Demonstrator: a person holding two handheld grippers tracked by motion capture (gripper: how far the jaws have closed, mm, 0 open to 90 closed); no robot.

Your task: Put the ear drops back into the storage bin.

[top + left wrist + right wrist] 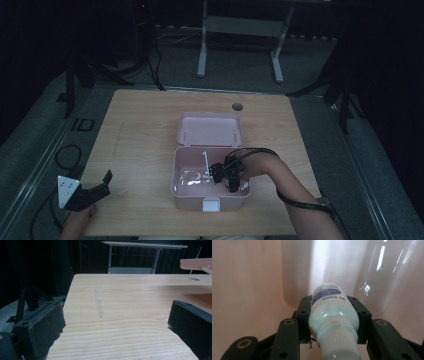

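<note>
The right gripper [333, 315] clamps a white bottle [332, 315] inside the pink box [207, 196], release pending; the left gripper [117, 322] idles, jaws apart

Glossy white plastic bottle [332, 315]; smooth pink plastic box [210, 131]; matt wood table [140, 125]

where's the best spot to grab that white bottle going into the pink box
Grip the white bottle across its round body just below the ribbed cap, coming from the cap end, as the right hand-held gripper does now: the pads sit on opposite sides, label end leading into the pink box.
</note>
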